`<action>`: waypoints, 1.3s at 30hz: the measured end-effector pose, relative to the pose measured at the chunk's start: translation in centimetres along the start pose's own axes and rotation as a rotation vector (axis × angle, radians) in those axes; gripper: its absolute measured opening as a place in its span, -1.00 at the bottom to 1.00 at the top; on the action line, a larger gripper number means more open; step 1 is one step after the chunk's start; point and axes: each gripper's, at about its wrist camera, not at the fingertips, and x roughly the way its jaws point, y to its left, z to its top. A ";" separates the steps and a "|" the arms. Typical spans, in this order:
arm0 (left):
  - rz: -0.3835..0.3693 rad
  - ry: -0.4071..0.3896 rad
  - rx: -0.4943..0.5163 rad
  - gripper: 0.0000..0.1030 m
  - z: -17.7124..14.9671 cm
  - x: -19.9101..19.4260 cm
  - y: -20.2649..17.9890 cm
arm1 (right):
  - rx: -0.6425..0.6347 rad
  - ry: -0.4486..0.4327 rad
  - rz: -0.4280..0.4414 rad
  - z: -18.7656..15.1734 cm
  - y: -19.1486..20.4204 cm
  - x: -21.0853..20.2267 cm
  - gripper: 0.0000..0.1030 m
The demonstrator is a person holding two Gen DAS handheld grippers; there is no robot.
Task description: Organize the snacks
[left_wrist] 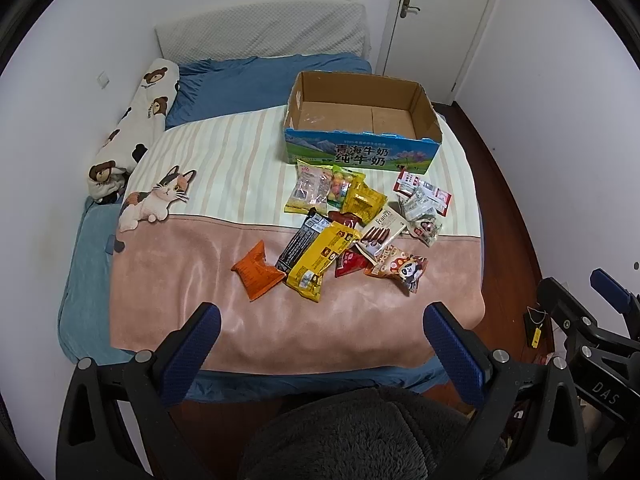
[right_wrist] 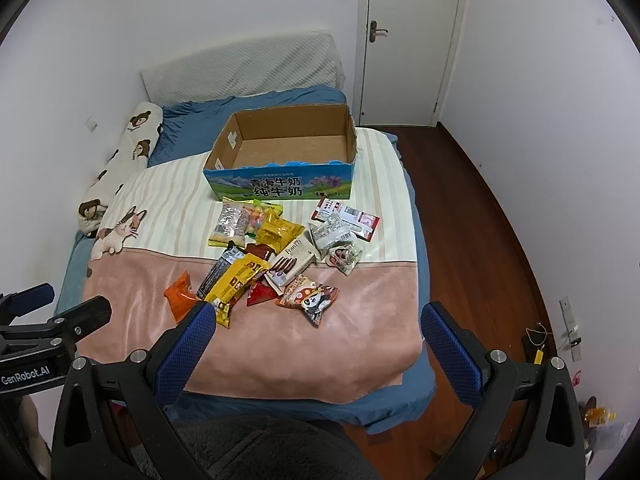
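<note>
A pile of snack packets lies on the bed blanket (left_wrist: pixel 180 280): an orange packet (left_wrist: pixel 256 270), a long yellow packet (left_wrist: pixel 320 260), a panda-print packet (left_wrist: pixel 400 270) and several others. Behind them stands an empty open cardboard box (left_wrist: pixel 360 120) with a blue printed front. In the right wrist view the box (right_wrist: pixel 280 152) and the panda-print packet (right_wrist: pixel 310 298) show too. My left gripper (left_wrist: pixel 320 332) is open and empty, held above the near edge of the bed. My right gripper (right_wrist: pixel 316 332) is open and empty, to the right of the left one.
A bear-print bolster (left_wrist: pixel 136 128) lies along the left wall, and a white pillow (left_wrist: pixel 260 32) and blue pillow (left_wrist: pixel 260 84) at the head. A closed door (right_wrist: pixel 408 40) and wooden floor (right_wrist: pixel 480 240) are to the right. A dark fuzzy garment (left_wrist: pixel 360 432) fills the bottom.
</note>
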 end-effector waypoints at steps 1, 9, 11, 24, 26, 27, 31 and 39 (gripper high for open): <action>0.000 -0.001 0.000 1.00 0.0 -0.1 0.0 | -0.001 -0.002 0.001 0.0 0.1 0.0 1.00; -0.001 -0.004 0.001 1.00 -0.1 -0.1 0.1 | -0.006 -0.013 0.004 0.0 0.3 -0.2 1.00; -0.001 -0.004 0.000 1.00 -0.1 -0.1 0.2 | -0.006 -0.014 0.005 -0.1 0.4 -0.3 1.00; -0.003 -0.005 0.000 1.00 -0.2 -0.1 0.2 | -0.007 -0.018 0.006 0.0 0.6 -0.3 1.00; -0.004 -0.005 -0.001 1.00 -0.2 -0.1 0.2 | -0.007 -0.021 0.005 0.1 0.6 -0.4 1.00; -0.003 -0.005 -0.001 1.00 -0.2 -0.1 0.2 | -0.006 -0.022 0.005 0.1 0.6 -0.4 1.00; -0.004 -0.005 0.001 1.00 -0.1 -0.1 0.2 | -0.001 -0.022 0.006 0.2 0.7 -0.3 1.00; -0.009 -0.004 -0.001 1.00 0.1 0.1 0.1 | 0.007 -0.021 0.016 0.3 0.7 0.1 1.00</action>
